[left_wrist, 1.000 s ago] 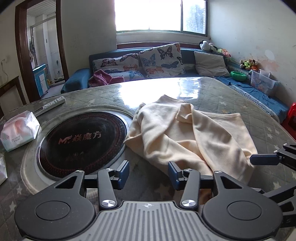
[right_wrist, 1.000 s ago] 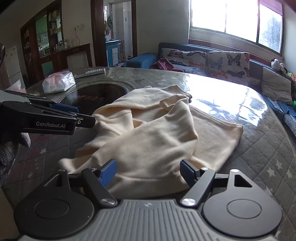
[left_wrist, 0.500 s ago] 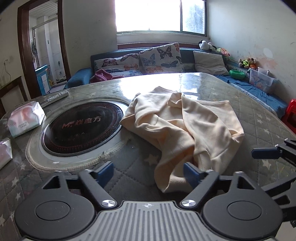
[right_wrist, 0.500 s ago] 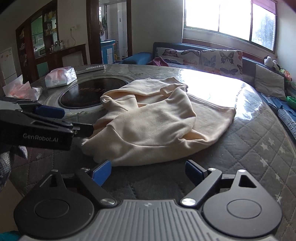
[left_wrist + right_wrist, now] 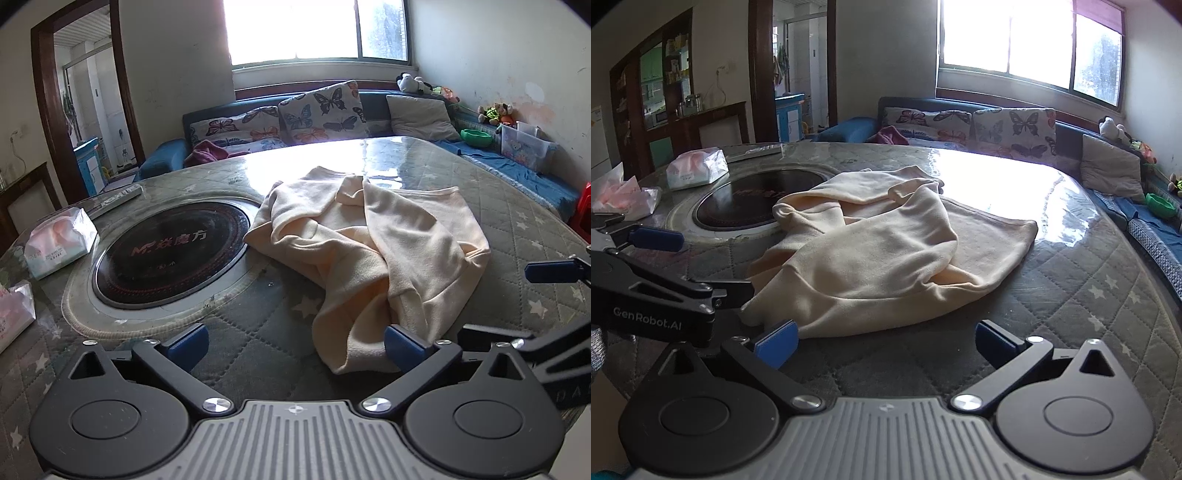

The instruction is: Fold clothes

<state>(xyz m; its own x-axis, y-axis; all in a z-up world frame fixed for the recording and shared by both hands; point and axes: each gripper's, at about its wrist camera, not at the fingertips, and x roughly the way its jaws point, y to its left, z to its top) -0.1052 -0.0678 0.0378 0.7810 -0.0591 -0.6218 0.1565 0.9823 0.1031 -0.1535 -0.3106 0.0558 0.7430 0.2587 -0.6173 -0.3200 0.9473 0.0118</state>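
The cream garment (image 5: 369,251) is lying crumpled on the desk (image 5: 517,221), right of the round black hotplate (image 5: 166,254) and touching its rim. The left gripper (image 5: 295,341) and the right gripper (image 5: 886,338) are both hovering at the near edge with fingers spread wide, holding nothing.

I think the step in hand is flattening the cloth before folding. It is better to pinch one layer at the near hem, each gripper at a separate corner, and pull apart gently.

The sleeves are lying tangled under the folds, so I cannot tell which edge is the hem. The person's hands are cut off.
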